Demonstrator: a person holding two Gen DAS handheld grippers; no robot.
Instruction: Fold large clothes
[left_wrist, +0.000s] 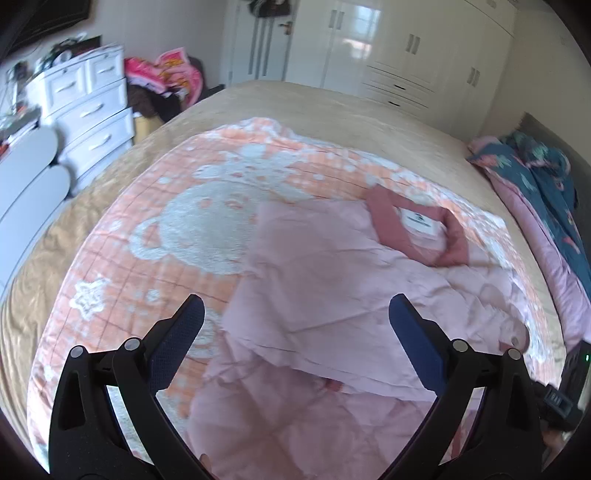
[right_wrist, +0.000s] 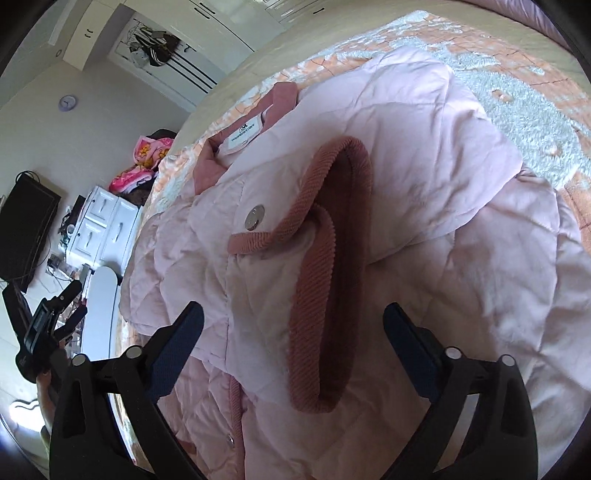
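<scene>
1. Pink quilted jacket (left_wrist: 332, 266), puffy, ribbed corduroy cuff (right_wrist: 332, 280): lies on peach fleece blanket (left_wrist: 155, 206) atop bed.
2. Left gripper (left_wrist: 296, 314): jaws apart, empty.
3. Right gripper (right_wrist: 293, 321): jaws apart, straddling the cuff.

My left tongs (left_wrist: 296, 314) in matt black plastic with dark blue textured pads (left_wrist: 177, 343), pink jacket (right_wrist: 424, 184) of soft quilted cloth, matt, its ribbed corduroy-like cuff (right_wrist: 325, 266), shiny metal snap (right_wrist: 255, 217), fuzzy orange-and-white blanket (left_wrist: 207, 218), glossy white wardrobe doors (left_wrist: 351, 40)
</scene>
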